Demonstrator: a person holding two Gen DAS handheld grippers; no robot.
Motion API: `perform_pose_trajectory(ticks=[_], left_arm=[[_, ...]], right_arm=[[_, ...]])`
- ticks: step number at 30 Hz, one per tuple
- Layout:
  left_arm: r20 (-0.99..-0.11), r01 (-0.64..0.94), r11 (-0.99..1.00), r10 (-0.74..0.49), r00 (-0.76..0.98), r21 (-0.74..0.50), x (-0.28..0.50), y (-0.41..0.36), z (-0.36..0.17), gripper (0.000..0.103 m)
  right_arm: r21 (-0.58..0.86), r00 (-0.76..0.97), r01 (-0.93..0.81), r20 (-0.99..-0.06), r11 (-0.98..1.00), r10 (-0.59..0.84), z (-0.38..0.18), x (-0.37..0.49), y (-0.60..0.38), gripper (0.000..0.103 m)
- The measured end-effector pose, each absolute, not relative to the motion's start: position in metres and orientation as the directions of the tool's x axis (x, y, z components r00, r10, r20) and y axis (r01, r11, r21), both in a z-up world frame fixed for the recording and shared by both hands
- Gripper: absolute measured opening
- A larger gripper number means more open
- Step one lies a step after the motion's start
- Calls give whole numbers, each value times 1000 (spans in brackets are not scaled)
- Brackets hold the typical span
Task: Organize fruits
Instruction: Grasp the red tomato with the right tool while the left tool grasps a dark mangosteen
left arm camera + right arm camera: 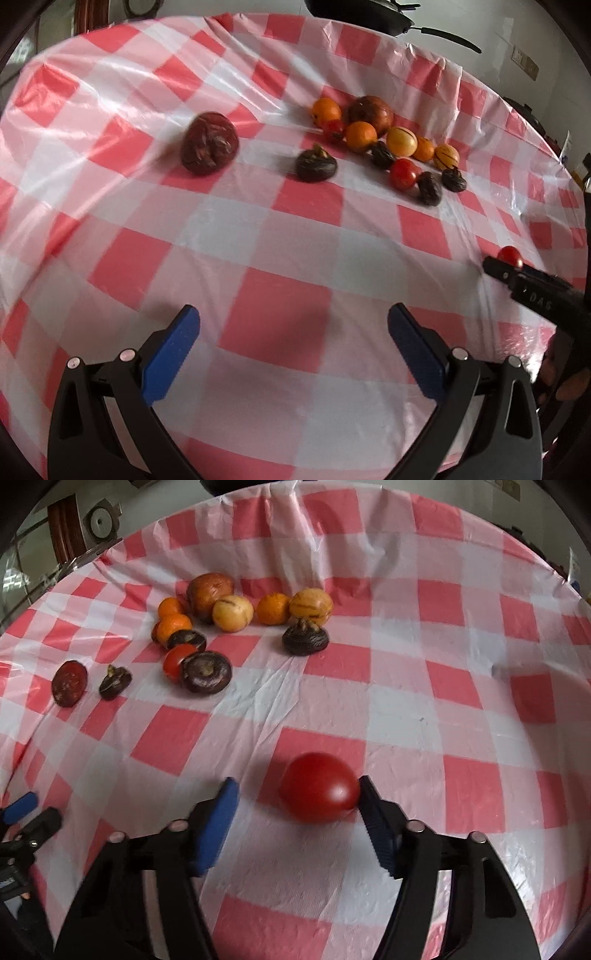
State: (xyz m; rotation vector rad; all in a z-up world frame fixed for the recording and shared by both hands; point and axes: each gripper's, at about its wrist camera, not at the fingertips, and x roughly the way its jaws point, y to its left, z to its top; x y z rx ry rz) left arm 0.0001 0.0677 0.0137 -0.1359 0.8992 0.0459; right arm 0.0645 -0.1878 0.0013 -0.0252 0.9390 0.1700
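The round red tomato [319, 787] lies alone on the near desk with its pink checked plastic cloth [406, 709], touching only one pad of the half-open right tool [299, 794], not gripped, away from the far fruit pile [236, 609], while the left tool [293, 325] gapes empty.

Table: wore a glossy red-and-white checked tablecloth [280, 229].
Beyond the table: a pale wall [517, 33]; a black frying pan [373, 16] sat at its far edge.
Light: soft daylight.
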Motion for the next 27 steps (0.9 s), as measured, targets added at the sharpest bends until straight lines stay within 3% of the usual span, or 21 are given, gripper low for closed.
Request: perform_pose_trajectory(ticks=[2, 4, 8, 13, 20, 22, 27], left_arm=[[-777, -88, 994, 6, 629, -64, 2, 73, 17, 102], [-767, -63, 996, -8, 641, -63, 9, 79, 22, 94], [-786, -10, 992, -94, 611, -127, 33, 85, 24, 81], [-804, -7, 998, -43, 593, -59, 83, 71, 16, 61], [-808, -2, 1000, 16, 589, 19, 141, 49, 7, 54], [-804, 10, 999, 20, 595, 32, 149, 45, 7, 42], [-789, 25, 998, 24, 614, 50, 139, 39, 9, 41]], right_arm=[[39, 593, -145, -796, 989, 119, 2, 62, -189, 49], [58, 595, -143, -793, 988, 133, 2, 62, -193, 41], [129, 608, -125, -774, 984, 178, 5, 61, -204, 40], [145, 620, -121, -762, 982, 189, 8, 58, -205, 41], [164, 612, -133, -762, 977, 211, 6, 58, -205, 41], [172, 611, -137, -761, 975, 220, 6, 59, -206, 41], [189, 611, -140, -756, 972, 235, 6, 58, -207, 40]])
